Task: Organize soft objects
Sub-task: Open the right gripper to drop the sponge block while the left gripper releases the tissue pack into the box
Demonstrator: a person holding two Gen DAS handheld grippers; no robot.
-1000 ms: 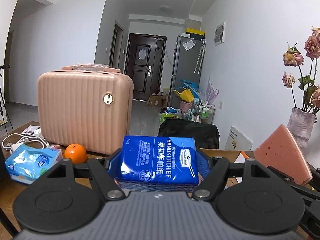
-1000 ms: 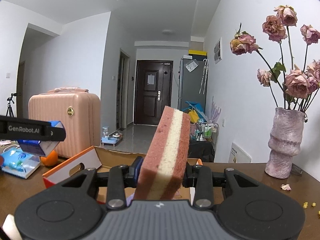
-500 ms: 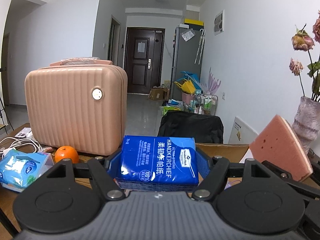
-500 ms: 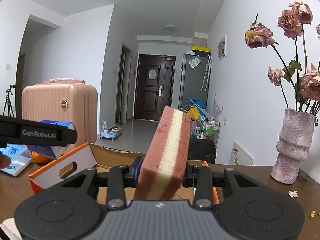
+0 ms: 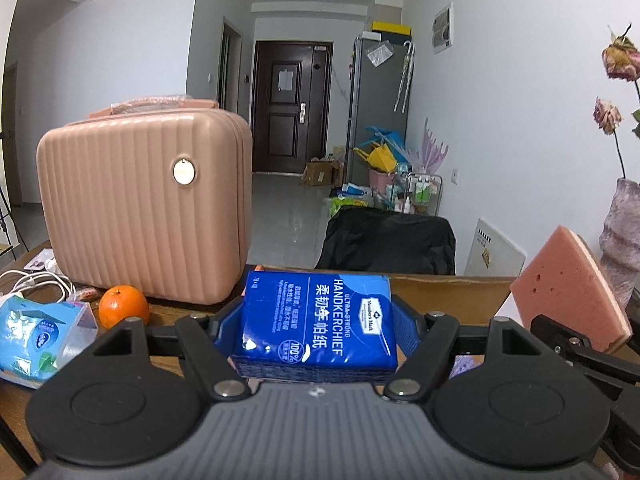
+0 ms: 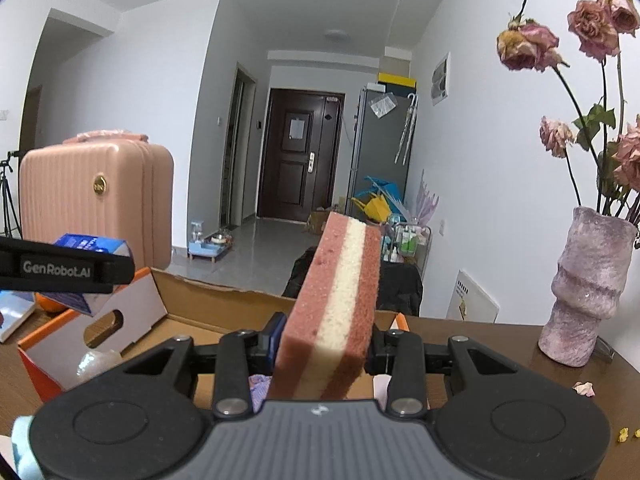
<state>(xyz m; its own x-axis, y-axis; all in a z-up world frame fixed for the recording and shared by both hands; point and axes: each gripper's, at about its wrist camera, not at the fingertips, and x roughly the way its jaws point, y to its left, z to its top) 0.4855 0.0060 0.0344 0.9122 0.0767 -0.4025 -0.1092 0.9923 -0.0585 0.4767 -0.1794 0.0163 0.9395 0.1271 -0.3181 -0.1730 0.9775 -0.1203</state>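
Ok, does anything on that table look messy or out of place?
Yes. Dried petals and yellow crumbs lie scattered on the table near the vase, whose roses are wilted. The cardboard box has a ragged rim.

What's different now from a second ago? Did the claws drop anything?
No, nothing was dropped. Both claws slid forward toward the cardboard box, so the pink suitcase and the box look nearer. The left claw still squeezes the blue tissue pack, and the right claw still squeezes the pink sponge. The orange and vase stayed put.
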